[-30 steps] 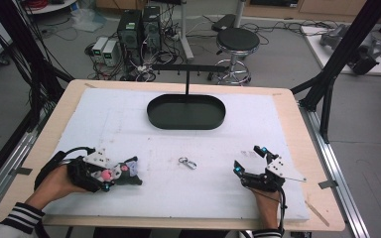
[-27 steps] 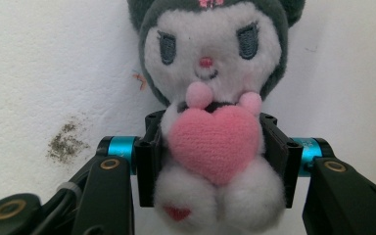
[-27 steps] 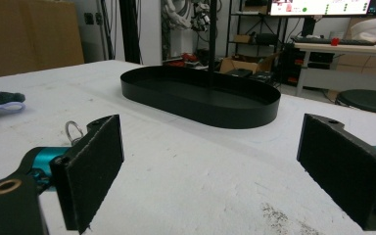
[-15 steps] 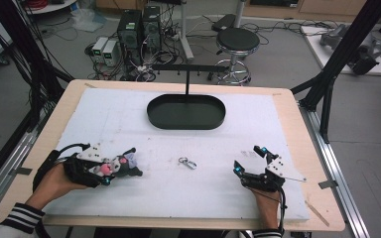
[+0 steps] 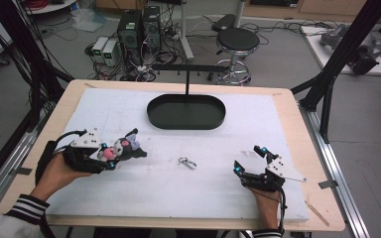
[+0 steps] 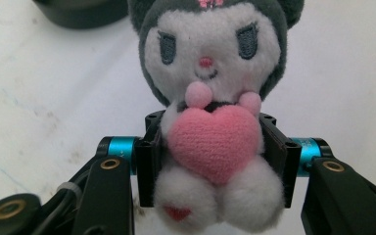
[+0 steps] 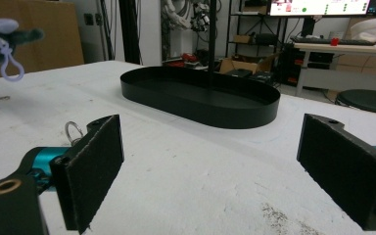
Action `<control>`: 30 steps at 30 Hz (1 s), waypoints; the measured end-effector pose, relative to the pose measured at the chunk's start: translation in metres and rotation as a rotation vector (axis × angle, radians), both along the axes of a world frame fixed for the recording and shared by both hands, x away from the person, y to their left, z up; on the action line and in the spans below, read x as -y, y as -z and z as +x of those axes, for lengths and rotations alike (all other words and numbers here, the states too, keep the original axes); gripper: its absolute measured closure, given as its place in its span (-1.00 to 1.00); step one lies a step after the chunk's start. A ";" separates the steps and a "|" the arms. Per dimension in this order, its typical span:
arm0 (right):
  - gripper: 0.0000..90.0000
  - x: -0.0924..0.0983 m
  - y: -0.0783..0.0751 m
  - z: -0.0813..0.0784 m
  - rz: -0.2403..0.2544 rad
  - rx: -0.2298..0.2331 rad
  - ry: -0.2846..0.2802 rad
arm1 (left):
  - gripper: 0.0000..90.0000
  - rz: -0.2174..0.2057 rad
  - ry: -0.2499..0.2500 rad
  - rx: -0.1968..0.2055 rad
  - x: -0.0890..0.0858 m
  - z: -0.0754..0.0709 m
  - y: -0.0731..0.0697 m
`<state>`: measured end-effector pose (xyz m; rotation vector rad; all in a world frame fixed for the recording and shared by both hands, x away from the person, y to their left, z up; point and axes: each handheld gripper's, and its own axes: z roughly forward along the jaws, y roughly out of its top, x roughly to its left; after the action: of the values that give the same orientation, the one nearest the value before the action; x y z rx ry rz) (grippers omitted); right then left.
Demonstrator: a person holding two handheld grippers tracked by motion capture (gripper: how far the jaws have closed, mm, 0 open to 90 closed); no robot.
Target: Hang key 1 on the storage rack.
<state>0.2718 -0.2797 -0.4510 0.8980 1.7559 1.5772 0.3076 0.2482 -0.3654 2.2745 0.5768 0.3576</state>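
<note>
Black left gripper [image 6: 210, 161] clamps plush toy [image 6: 210, 98].

Even, fairly bright indoor light falls from above; shadows on the white mat [image 5: 178, 183] are faint and soft. The high view is sharp enough but grainy, with lines bowing slightly toward its edges. In the left gripper view the plush toy [image 6: 215, 88] between the fingers is crisp, the mat beyond washed out. The right gripper view blurs nearest its fingers.
</note>
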 end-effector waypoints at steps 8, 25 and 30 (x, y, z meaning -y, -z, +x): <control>-0.79 -0.001 0.000 -0.001 -0.004 0.002 -0.002 | 0.15 -0.058 -0.037 0.036 0.003 0.017 -0.028; -0.79 0.000 0.000 0.000 0.009 -0.003 -0.005 | 0.15 -0.050 -0.080 0.073 0.016 0.053 -0.066; -0.79 0.000 0.000 0.000 0.007 -0.002 -0.005 | 0.15 -0.035 -0.083 0.077 0.023 0.064 -0.073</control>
<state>0.2716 -0.2798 -0.4511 0.8990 1.7564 1.5867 0.3714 0.2252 -0.2926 2.1971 0.6342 0.4707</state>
